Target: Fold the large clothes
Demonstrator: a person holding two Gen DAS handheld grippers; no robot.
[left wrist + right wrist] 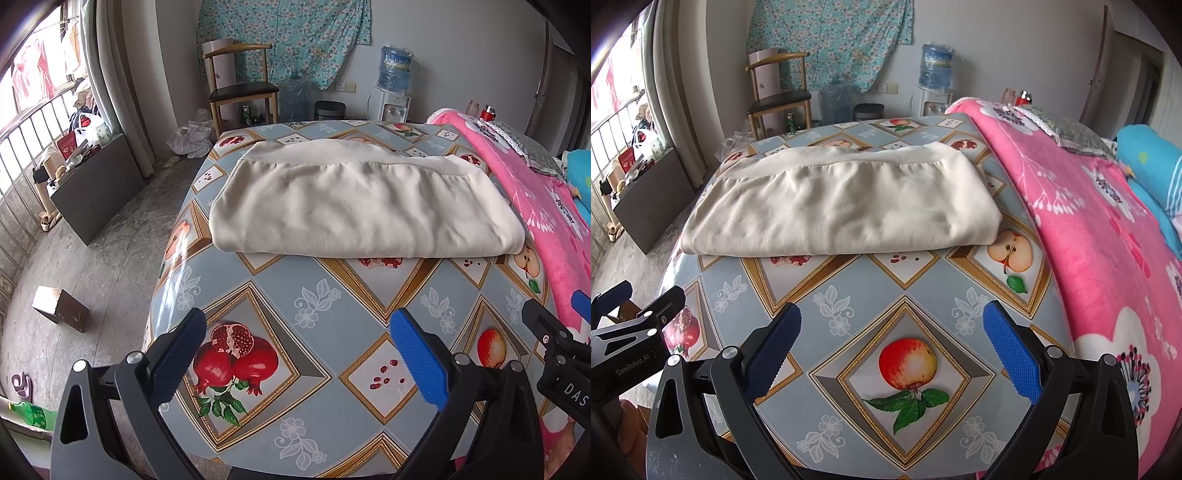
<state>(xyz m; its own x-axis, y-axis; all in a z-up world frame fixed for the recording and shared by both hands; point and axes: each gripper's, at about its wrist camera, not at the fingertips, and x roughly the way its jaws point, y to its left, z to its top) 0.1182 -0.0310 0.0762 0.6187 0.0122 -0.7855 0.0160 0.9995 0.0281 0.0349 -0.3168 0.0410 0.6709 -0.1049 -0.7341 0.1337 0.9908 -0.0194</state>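
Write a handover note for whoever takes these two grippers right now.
Left gripper: open, empty, held above the near part of the table, apart from the cloth.
Right gripper: open, empty, beside the left one, over the printed apple.
Cream garment: lies folded into a flat rectangle on the fruit-print tablecloth, toward the far side, its banded hem along the far edge. A pink blanket lies to its right, apart from it.
Done: the garment is folded.
Left: perhaps one more fold to make it smaller, or nothing; judge for yourself.
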